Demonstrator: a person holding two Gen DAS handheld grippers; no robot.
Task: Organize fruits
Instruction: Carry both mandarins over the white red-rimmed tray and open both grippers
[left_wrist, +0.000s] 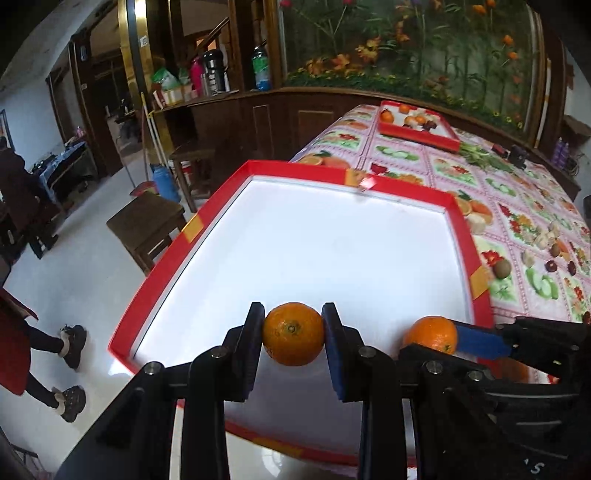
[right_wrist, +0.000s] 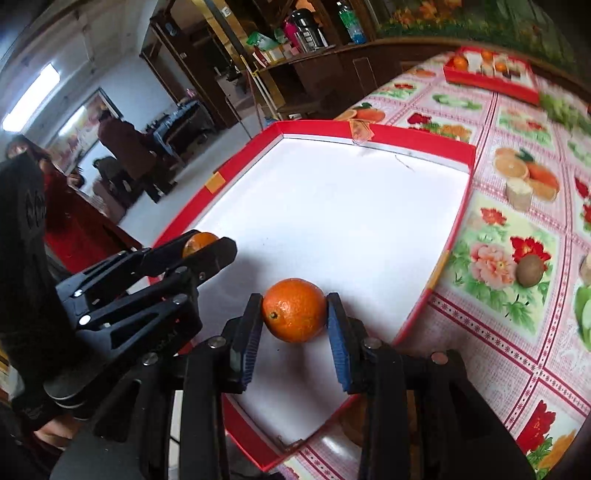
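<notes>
My left gripper (left_wrist: 293, 334) is shut on an orange (left_wrist: 293, 334) and holds it over the near part of a large red tray with a white floor (left_wrist: 332, 251). My right gripper (right_wrist: 295, 310) is shut on a second orange (right_wrist: 295, 310), also over that red tray (right_wrist: 369, 206). Each gripper shows in the other's view: the right gripper (left_wrist: 436, 341) with its orange (left_wrist: 430, 332) at the lower right, the left gripper (right_wrist: 201, 247) with its orange (right_wrist: 197, 242) at the left. A kiwi (right_wrist: 530, 270) lies on the tablecloth right of the tray.
A second red tray (left_wrist: 417, 127) with several fruits sits at the table's far end. Small fruits and nuts (left_wrist: 550, 240) are scattered on the flowered tablecloth (right_wrist: 517, 369). Green vegetables (left_wrist: 484, 155) lie near the far tray. People stand at the left; a wooden stool (left_wrist: 147, 225) is on the floor.
</notes>
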